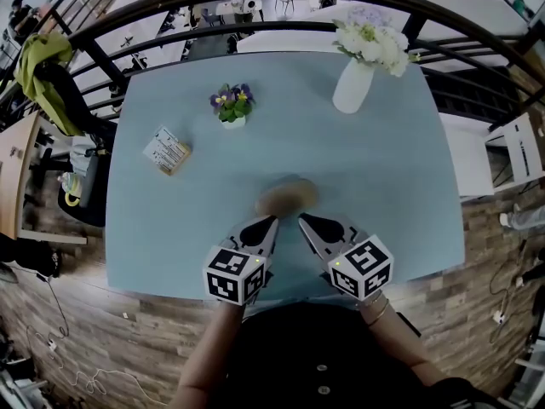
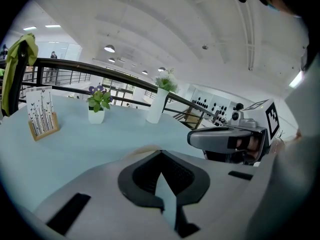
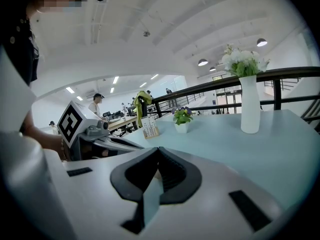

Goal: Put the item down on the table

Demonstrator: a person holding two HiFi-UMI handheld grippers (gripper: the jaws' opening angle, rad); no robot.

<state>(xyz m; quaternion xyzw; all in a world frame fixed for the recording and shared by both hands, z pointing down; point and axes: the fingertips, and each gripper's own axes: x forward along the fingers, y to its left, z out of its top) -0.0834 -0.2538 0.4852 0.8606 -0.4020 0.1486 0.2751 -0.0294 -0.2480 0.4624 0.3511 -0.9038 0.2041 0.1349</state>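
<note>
A flat, round, brownish item [image 1: 287, 198], blurred, lies on the light blue table [image 1: 383, 186] just beyond both gripper tips. My left gripper [image 1: 270, 222] sits to its near left with jaws shut and nothing between them; in the left gripper view [image 2: 161, 153] only a tan sliver of the item [image 2: 142, 149] shows over the jaw tips. My right gripper [image 1: 305, 221] sits to the item's near right, jaws closed together and empty [image 3: 159, 150]. The two grippers angle toward each other, tips apart from the item.
A small potted plant with purple flowers [image 1: 232, 106] stands mid-left. At the far right is a white vase of white flowers [image 1: 355, 82]. A card stand [image 1: 167, 151] is at the left. A black railing [image 1: 255, 25] runs behind the table.
</note>
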